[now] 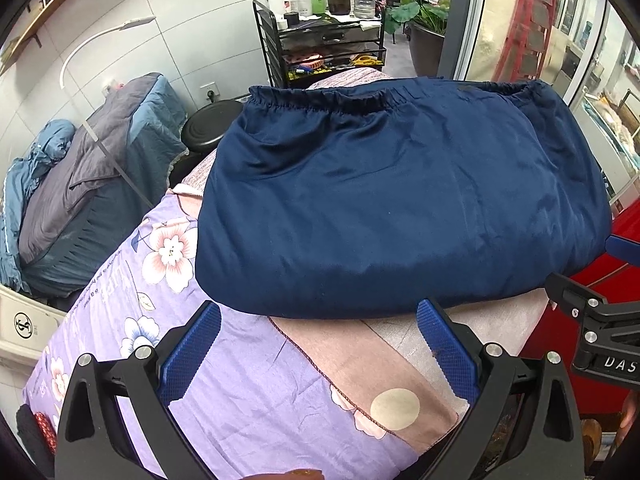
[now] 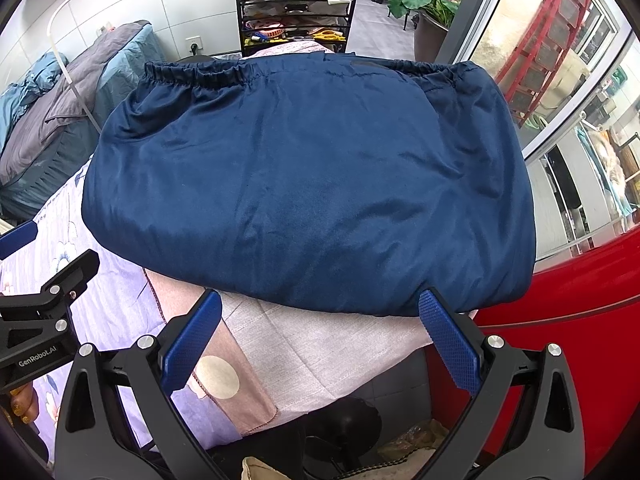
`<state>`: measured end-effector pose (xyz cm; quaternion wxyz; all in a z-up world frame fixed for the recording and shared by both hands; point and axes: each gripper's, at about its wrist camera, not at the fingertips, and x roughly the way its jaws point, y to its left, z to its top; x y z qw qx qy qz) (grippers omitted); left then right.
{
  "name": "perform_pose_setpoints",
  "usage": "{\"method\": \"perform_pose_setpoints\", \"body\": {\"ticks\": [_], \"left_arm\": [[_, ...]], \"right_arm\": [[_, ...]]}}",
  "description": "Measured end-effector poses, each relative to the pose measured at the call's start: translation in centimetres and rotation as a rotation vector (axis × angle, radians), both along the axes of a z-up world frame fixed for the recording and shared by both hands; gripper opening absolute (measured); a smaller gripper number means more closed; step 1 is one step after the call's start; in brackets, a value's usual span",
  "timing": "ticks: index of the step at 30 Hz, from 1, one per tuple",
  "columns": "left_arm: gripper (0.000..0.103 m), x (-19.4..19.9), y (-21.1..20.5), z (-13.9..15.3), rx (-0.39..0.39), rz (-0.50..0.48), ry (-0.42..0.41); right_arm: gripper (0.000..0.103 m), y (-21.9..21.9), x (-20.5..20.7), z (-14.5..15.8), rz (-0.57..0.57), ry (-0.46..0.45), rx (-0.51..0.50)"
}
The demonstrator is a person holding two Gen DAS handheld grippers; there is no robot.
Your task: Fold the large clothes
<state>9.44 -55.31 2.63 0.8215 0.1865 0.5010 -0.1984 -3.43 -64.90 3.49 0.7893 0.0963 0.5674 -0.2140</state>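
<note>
Where the clothes are: We see the big blue garment (image 1: 400, 208) lying on the bed with the purple flower sheet (image 1: 132, 280). Its stretchy gathered edge (image 1: 360, 100) is on the far side. The near edge is smooth and rounded, like a fold.
Left tool: Our left gripper (image 1: 318, 324) is wide open and holds nothing. It sits just in front of the near edge, over a pink cloth (image 1: 360, 360).
Right tool: Our right gripper (image 2: 320, 316) is wide open too, with nothing in it. Its right fingertip (image 2: 430, 300) looks to be touching or almost touching the blue edge; we cannot tell which.
Step now: We think the garment is already folded once, and we are getting ready to grab it again.
How far along: We guess we are about in the middle, because the bundle looks big.
Next move: We need to slide both tools to the near edge, pinch all the layers, and lift them together toward the far side.
Watch out: The cloth looks shiny and slippery, so it may slide out.
</note>
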Motion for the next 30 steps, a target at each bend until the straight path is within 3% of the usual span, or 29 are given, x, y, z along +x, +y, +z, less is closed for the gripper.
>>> {"method": "perform_pose_setpoints", "body": {"ticks": [23, 26, 30], "left_arm": [[0.097, -0.34, -0.11, -0.16, -0.002, -0.014, 0.012], [0.097, -0.68, 0.33, 0.29, -0.075, -0.025, 0.001], [0.097, -0.98, 0.33, 0.63, -0.087, -0.030, -0.028]], "right_arm": [[0.097, 0.18, -0.14, 0.04, -0.002, 0.000, -0.001], [0.097, 0.20, -0.13, 0.06, -0.002, 0.000, -0.001], [0.097, 0.20, -0.14, 0.02, -0.003, -0.002, -0.002]]}}
